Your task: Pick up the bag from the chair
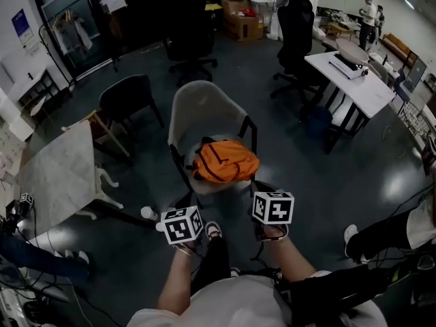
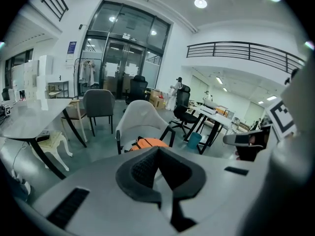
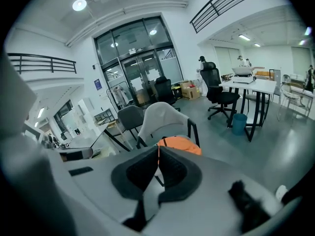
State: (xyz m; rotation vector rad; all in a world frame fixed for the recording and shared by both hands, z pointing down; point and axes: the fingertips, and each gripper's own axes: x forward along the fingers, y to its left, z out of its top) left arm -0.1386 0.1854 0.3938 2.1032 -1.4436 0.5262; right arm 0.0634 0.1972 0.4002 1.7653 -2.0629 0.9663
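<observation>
Bag [image 1: 225,161], orange with black straps, lies slumped on the seat of the pale shell chair [image 1: 204,111], toward the front of the seat and between the chair's black side frames. It sits on the seat alone, untouched.

Your left gripper [image 2: 157,150] is closed, pads pressed together at the tip and gripping nothing. In its own view the bag shows just above the tips, apart from them. Your right gripper [image 3: 158,150] reads the same: jaws together, empty, with the bag's orange top peeking over the tip and no contact.

From the head view you hold both grippers side by side, near the chair's front edge and pointing at it, with the bag ahead between their lines. Your shoe [image 1: 213,230] stands on the grey floor [image 1: 286,155] between the two grippers.

Further out:
- A dark chair [image 1: 126,97] stands behind and to the left of the pale one.
- A marble-topped counter [image 1: 58,172] is at far left.
- A white counter [image 1: 354,80] on black legs is at right, with a teal bin [image 3: 239,123] by its legs.
- A black office chair [image 1: 296,26] stands behind it.
- Cardboard boxes [image 1: 242,19] sit at the back.
</observation>
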